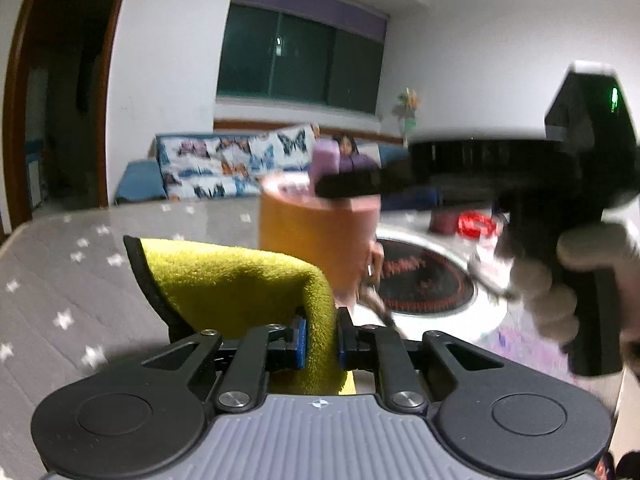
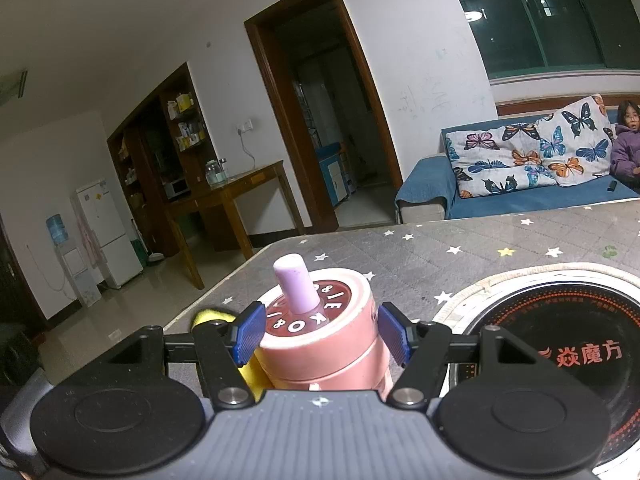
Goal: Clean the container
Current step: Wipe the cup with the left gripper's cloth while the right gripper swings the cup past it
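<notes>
Left gripper [image 1: 322,342] is clamped on a fuzzy yellow-green cloth with black edging [image 1: 236,280], held near the round pink container with lid [image 2: 320,340]. Right gripper [image 2: 320,334] has its blue pads [image 2: 248,332] apart, either side of the container; contact unclear. A lilac cylindrical bottle [image 2: 296,284] stands on the lid. Container sits on a grey star-patterned table [image 2: 460,260], left of a round black induction cooktop [image 2: 560,344].

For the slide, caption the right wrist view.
Right gripper open around the pink container with small purple bottle on top.
</notes>
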`<state>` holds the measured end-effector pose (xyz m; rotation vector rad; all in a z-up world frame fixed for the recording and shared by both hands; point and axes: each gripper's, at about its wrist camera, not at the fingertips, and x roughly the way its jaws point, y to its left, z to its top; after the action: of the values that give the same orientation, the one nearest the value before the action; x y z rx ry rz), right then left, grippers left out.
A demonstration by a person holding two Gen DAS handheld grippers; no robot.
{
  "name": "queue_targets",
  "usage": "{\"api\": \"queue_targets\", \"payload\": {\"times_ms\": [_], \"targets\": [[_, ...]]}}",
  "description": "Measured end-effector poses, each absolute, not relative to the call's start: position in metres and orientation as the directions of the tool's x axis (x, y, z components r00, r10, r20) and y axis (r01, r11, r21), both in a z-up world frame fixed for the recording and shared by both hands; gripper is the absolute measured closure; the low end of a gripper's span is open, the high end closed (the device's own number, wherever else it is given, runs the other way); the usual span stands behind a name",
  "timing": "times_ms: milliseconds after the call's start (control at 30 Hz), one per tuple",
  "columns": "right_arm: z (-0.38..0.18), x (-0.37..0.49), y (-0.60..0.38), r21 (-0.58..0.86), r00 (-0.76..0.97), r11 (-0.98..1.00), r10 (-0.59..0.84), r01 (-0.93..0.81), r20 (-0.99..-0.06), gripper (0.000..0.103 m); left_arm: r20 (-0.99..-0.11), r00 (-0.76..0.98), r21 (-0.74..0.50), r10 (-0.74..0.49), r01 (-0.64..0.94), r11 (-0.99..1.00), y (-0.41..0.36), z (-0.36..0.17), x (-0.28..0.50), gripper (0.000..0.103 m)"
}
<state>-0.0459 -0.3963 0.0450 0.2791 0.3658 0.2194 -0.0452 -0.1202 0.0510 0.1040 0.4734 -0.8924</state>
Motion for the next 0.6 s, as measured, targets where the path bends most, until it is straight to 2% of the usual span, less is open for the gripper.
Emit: {"api": "queue_targets", "payload": {"times_ms": [100, 200, 467, 600], "targets": [[0.044, -0.047, -0.395, 0.308, 0.911, 0.938, 0.261, -0.161, -0.320, 0.039, -0.463, 0.530, -0.088, -0.711, 0.770, 0.631, -0.124, 0.042, -0.049, 0.087], [0.044, -0.047, -0.394, 0.311, 0.910, 0.937, 0.263, -0.161, -0.321, 0.039, -0.448, 0.548, -0.098, -0.707, 0.756, 0.647, -0.120, 0.047, -0.048, 0.087], [0.047, -0.044, -0.404, 0.327, 0.909, 0.931, 0.269, -0.160, -0.319, 0.039, -0.282, 0.601, -0.122, -0.748, 0.750, 0.649, -0.094, 0.093, -0.050, 0.087], [0.046, -0.043, -0.405, 0.338, 0.909, 0.928, 0.268, -0.155, -0.320, 0.039, -0.285, 0.592, -0.122, -0.754, 0.757, 0.642, -0.096, 0.094, -0.046, 0.087]]}}
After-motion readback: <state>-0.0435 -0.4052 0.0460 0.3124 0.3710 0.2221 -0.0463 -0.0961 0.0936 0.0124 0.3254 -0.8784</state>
